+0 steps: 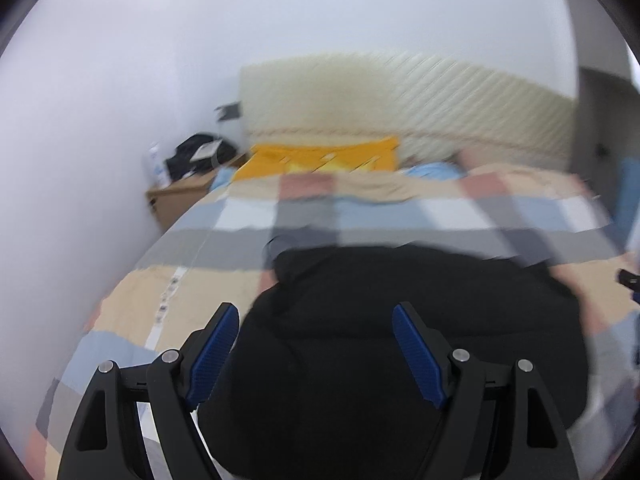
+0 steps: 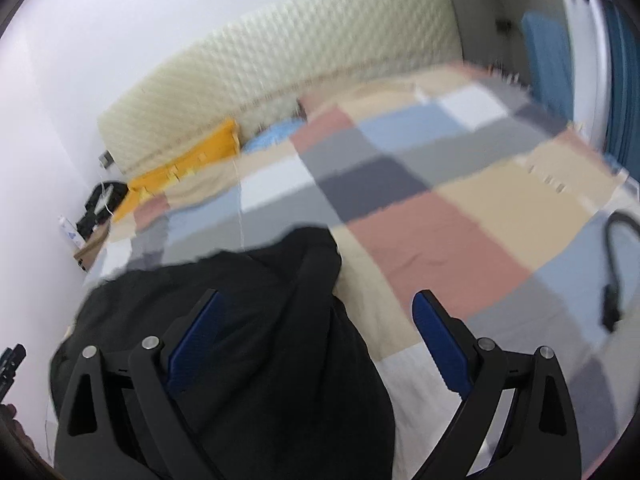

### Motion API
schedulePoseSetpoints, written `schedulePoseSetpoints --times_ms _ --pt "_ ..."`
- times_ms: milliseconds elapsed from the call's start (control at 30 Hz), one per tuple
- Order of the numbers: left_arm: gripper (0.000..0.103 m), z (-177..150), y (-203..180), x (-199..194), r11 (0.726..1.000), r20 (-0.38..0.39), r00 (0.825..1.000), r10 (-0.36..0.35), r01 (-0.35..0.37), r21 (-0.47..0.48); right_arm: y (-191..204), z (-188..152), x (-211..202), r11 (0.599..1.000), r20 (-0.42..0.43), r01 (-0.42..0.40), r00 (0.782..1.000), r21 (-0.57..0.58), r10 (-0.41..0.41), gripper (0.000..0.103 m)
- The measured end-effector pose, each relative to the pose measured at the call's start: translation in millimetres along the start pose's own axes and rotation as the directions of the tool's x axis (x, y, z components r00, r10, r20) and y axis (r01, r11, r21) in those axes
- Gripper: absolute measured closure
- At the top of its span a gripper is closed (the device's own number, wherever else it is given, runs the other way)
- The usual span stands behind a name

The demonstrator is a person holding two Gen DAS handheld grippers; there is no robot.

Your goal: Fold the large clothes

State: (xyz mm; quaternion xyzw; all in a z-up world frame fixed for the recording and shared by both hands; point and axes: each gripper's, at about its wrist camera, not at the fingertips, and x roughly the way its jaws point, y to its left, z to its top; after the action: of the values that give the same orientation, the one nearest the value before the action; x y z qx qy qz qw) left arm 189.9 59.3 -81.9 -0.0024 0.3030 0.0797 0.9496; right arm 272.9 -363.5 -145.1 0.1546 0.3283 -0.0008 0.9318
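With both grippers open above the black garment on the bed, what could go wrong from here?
1. The black garment lies bunched on the checked bedspread, so its edges are hard to find; a gripper may pinch several layers.
2. The left gripper and right gripper hang open and hold nothing; a low grab might catch the bedspread too.

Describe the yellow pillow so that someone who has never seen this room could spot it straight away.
Find the cream quilted headboard at the far end of the bed. The yellow pillow lies flat at its foot, towards the wall side. It is the only bright yellow thing there; the pillow beside it is pale blue.
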Motion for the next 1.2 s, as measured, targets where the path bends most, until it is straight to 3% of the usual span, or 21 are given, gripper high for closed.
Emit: schedulePoseSetpoints --times_ms 133,233,300,467,533,667,767,867,1000,1200 --pt "0.024 20.7 -22.0 -68.4 0.996 0.084 0.993 -0.084 0.082 0.025 24.7 13.3 -99.0 0.997 0.164 -0.013 0.986 -0.079 0.026 0.008" --pt "0.012 31.4 -32.5 -119.3 0.991 0.145 0.98 -0.133 0.13 0.031 34.7 15.8 -168.6 0.995 0.254 -0.039 0.965 -0.095 0.062 0.007" --pt "0.012 35.4 -36.1 -149.6 0.987 0.181 0.971 -0.158 0.156 0.026 41.0 13.4 -210.5 0.992 0.296 -0.061 0.951 -0.107 0.09 0.006" --pt "0.012 32.7 -32.9 -212.5 0.977 0.213 0.955 -0.206 0.212 -0.005 50.8 -3.2 -282.4 0.985 0.378 -0.117 0.912 -0.13 0.158 0.005" --pt "0.011 29.0 -31.3 -233.7 0.979 0.236 0.952 -0.194 0.202 -0.008 56.7 -12.4 -306.8 0.981 0.412 -0.122 0.895 -0.148 0.173 0.005" --pt "0.009 19.7 -28.5 -262.7 0.984 0.288 0.943 -0.169 0.179 -0.009 72.2 -32.5 -338.4 0.98 0.479 -0.064 0.865 -0.19 0.15 0.002" --pt "0.009 4.9 -31.8 -271.1 0.985 0.281 0.944 -0.171 0.174 0.016 81.5 -46.0 -342.4 0.978 0.469 -0.062 0.87 -0.197 0.15 0.002" --pt "0.009 -8.7 -32.9 -270.7 0.984 0.255 0.951 -0.175 0.174 0.027 85.3 -63.4 -338.8 0.974 0.415 -0.099 0.892 -0.203 0.177 0.002" --pt "0.009 -24.0 -28.8 -264.1 0.981 0.217 0.958 -0.188 0.192 0.005 89.9 -92.8 -333.1 0.973 0.367 -0.074 0.918 -0.219 0.152 0.002" --pt "0.009 -48.6 -29.3 -255.0 0.984 0.185 0.966 -0.18 0.177 0.033 99.1 -131.9 -327.7 0.953 0.33 -0.046 0.932 -0.301 0.149 0.002"
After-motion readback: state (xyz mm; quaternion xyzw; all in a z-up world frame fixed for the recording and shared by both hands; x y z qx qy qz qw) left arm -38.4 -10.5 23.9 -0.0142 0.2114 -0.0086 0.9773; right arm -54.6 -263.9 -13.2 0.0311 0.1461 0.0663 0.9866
